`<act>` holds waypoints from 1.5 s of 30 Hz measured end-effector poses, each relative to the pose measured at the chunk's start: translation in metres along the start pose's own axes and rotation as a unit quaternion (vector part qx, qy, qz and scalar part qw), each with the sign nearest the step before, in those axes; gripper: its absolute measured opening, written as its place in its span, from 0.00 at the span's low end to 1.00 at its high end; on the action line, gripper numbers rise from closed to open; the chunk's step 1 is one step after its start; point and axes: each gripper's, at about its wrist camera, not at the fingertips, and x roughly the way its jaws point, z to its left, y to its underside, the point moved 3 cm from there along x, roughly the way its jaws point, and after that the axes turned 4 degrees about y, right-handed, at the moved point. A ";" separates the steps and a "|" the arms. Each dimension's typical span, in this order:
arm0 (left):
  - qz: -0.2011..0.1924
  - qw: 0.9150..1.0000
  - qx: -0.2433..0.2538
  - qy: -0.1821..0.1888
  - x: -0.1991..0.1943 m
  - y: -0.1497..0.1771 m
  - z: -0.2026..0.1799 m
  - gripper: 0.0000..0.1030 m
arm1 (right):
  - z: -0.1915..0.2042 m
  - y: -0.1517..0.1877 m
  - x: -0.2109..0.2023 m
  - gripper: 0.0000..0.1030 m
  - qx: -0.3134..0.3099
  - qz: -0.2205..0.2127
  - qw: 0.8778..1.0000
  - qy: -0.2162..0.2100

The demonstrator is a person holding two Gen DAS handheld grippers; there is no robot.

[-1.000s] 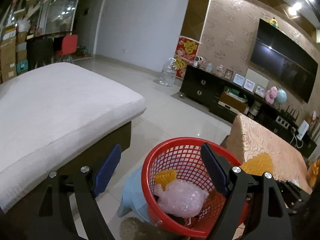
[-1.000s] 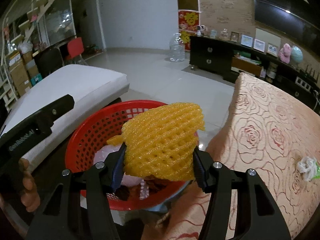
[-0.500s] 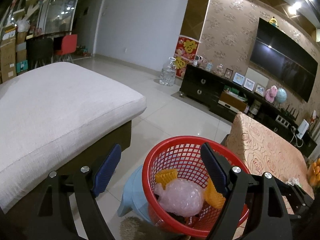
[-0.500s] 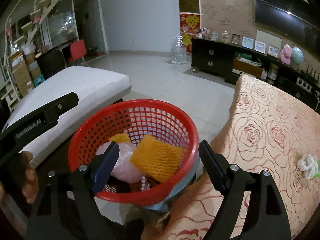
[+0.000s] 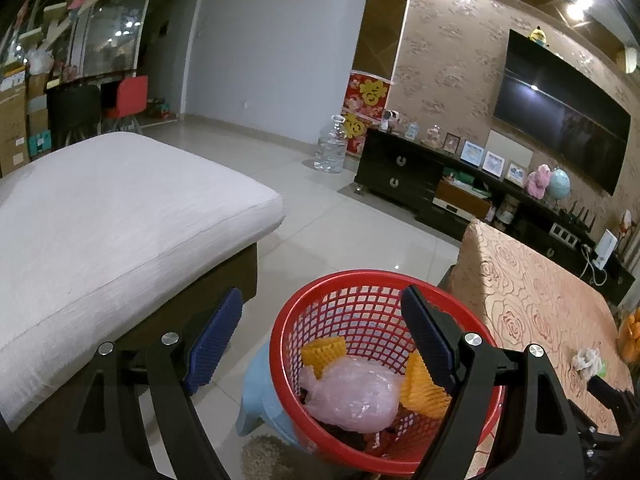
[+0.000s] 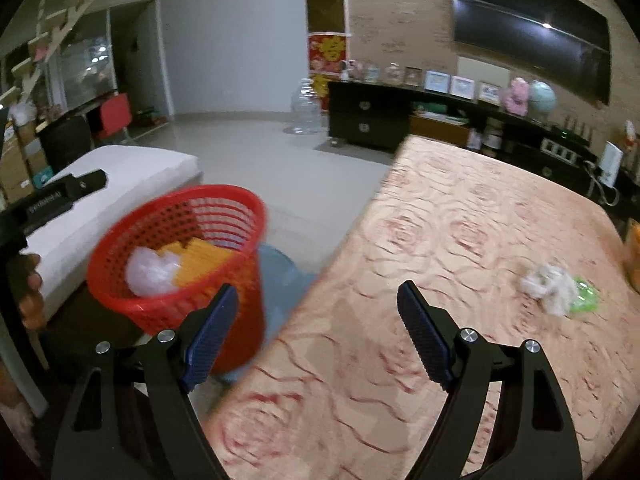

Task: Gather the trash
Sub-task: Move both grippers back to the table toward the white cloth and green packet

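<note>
- Left wrist view: the left gripper [image 5: 320,344] hangs with jaws wide apart, holding nothing, above the red basket [image 5: 340,284], which contains yellow foam netting [image 5: 420,390] and a pinkish plastic bag [image 5: 356,396].
- Right wrist view: the right gripper [image 6: 318,338], jaws spread wide and empty after just opening, hovers over the rose-patterned table [image 6: 460,232]; a crumpled white-and-green wad [image 6: 554,288] lies well ahead to the right.

The room is dim, lit by ceiling spots [image 5: 582,2] that glare off the TV [image 5: 560,114] and the floor tiles [image 5: 344,232]. Both views bend hard at their black, vignetted edges. The left-wrist view is sharp; the right-wrist one is smeared by motion blur, worst on the basket [image 6: 180,252] and tablecloth [image 6: 460,248].
</note>
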 end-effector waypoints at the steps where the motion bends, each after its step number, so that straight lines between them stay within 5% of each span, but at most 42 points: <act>1: 0.000 1.000 0.001 0.000 0.000 0.000 -0.001 0.76 | -0.010 0.005 -0.003 0.77 0.003 0.000 1.000 0.010; 8: -0.007 1.000 0.007 0.008 -0.003 0.002 -0.011 0.76 | -0.086 0.039 -0.014 0.77 0.040 0.013 0.996 0.078; 17: -0.012 0.999 0.049 0.016 -0.007 0.008 -0.042 0.77 | -0.186 0.078 -0.025 0.77 0.105 0.027 0.977 0.185; 32: 0.001 0.991 0.121 0.056 -0.008 0.029 -0.108 0.79 | -0.233 0.084 -0.038 0.77 0.163 0.025 0.966 0.198; 45: 0.039 0.978 0.171 0.116 0.013 0.036 -0.197 0.80 | -0.277 0.049 -0.025 0.77 0.154 0.026 0.968 0.196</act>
